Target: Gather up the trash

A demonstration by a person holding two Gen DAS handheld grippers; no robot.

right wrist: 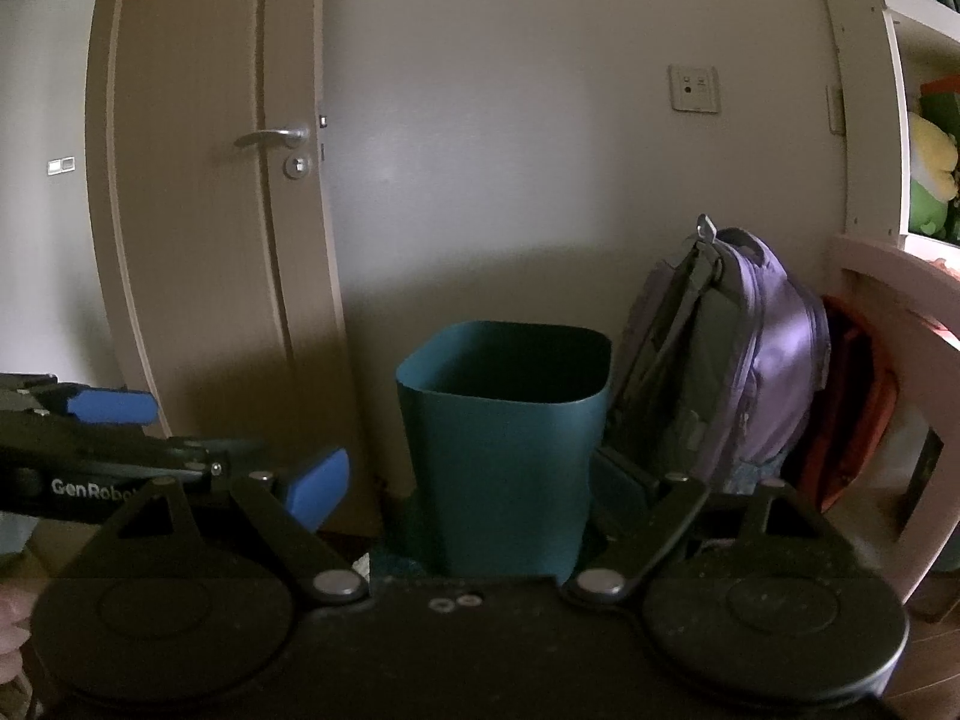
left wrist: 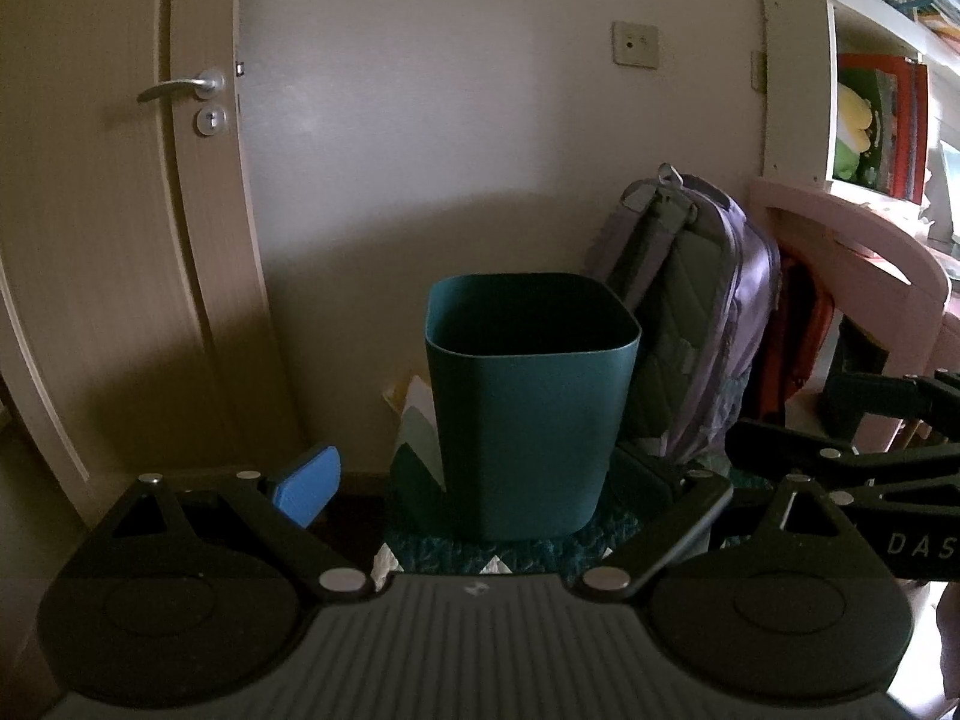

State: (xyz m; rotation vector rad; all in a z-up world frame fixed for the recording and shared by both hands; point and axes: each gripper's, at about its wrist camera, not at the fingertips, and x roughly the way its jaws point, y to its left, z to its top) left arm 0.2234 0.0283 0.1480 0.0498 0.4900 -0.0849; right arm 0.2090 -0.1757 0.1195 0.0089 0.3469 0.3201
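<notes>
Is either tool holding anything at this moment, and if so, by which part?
Nothing is held. The left tool and the right tool both stand open and empty in front of the teal bin, touching nothing.

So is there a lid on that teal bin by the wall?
No, the teal bin stands open at the top, its dark inside showing below the rim, with no lid on it.

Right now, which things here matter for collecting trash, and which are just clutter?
Job:
teal bin, upright on the floor
left gripper, open, empty
right gripper, open, empty

Lying about:
purple backpack beside the bin
door
bookshelf
papers behind the bin
</notes>
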